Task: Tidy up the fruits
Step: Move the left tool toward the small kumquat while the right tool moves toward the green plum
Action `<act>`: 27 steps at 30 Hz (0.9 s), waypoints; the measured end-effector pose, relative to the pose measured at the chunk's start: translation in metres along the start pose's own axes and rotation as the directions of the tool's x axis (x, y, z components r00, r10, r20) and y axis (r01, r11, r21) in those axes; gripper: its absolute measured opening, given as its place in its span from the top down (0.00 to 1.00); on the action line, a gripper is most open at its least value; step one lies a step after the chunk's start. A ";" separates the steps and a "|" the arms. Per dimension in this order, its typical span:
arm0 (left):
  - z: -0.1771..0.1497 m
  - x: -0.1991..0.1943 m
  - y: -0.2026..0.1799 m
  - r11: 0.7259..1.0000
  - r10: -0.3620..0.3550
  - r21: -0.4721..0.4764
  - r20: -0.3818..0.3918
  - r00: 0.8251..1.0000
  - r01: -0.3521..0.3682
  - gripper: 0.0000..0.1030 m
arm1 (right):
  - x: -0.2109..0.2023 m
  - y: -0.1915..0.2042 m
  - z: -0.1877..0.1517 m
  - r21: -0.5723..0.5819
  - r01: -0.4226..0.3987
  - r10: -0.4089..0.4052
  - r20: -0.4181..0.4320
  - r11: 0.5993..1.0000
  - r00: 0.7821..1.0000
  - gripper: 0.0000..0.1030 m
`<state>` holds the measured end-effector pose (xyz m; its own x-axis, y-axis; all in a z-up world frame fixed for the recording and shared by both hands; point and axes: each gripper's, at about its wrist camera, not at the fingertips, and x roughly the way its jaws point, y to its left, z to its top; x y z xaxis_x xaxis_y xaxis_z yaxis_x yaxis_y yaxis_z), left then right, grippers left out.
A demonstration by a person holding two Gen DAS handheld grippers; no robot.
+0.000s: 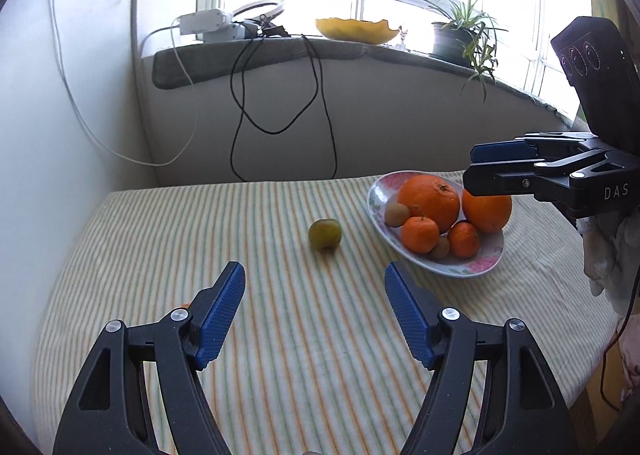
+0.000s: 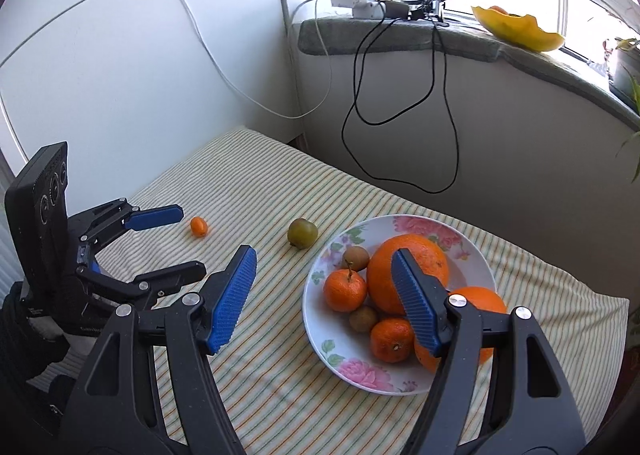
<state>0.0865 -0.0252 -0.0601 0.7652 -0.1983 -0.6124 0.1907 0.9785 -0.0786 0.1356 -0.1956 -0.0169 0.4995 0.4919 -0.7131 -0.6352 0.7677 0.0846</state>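
Right now both my grippers are empty with their jaws spread wide. My left gripper [image 1: 314, 287] hovers low over the striped tablecloth [image 1: 280, 355], its blue pads apart, and the greenish round fruit [image 1: 325, 235] lies on the cloth just ahead of it, roughly on the line between the fingers. A small orange kumquat [image 2: 199, 225] sits on the cloth too — left of the green fruit, close to the far finger of my left gripper as my right camera sees it. My right gripper [image 2: 324, 267] hangs over the near edge of the flowered plate [image 2: 478, 255], one finger above the bare cloth and the other above the fruit. On that plate are two large oranges [image 2: 404, 269] touching each other, two mandarins [image 2: 345, 290] and two small brownish fruits [image 2: 356, 258] — all crowded together. The green fruit rests near the plate's left rim, not touching it.
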 end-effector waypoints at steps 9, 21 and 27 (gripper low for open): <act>-0.014 0.000 0.043 0.997 0.040 -0.070 -0.041 0.998 -0.043 0.46 | 0.044 0.025 0.010 -0.147 -0.013 -0.002 -0.103 0.989 0.995 0.36; -0.027 0.013 0.075 0.990 0.044 -0.128 -0.089 0.995 -0.055 0.52 | 0.108 0.053 0.024 -0.267 -0.037 -0.025 -0.223 0.963 0.974 0.47; -0.031 0.021 0.081 0.989 0.027 -0.142 -0.107 0.994 -0.042 0.54 | 0.134 0.060 0.030 -0.313 -0.045 -0.050 -0.288 0.949 0.956 0.48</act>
<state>0.0990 0.0513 -0.1035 0.7001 -0.1648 -0.6947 0.0695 0.9841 -0.1635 0.1819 -0.0719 -0.0865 0.3397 0.3139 -0.8866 -0.8094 0.5776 -0.1056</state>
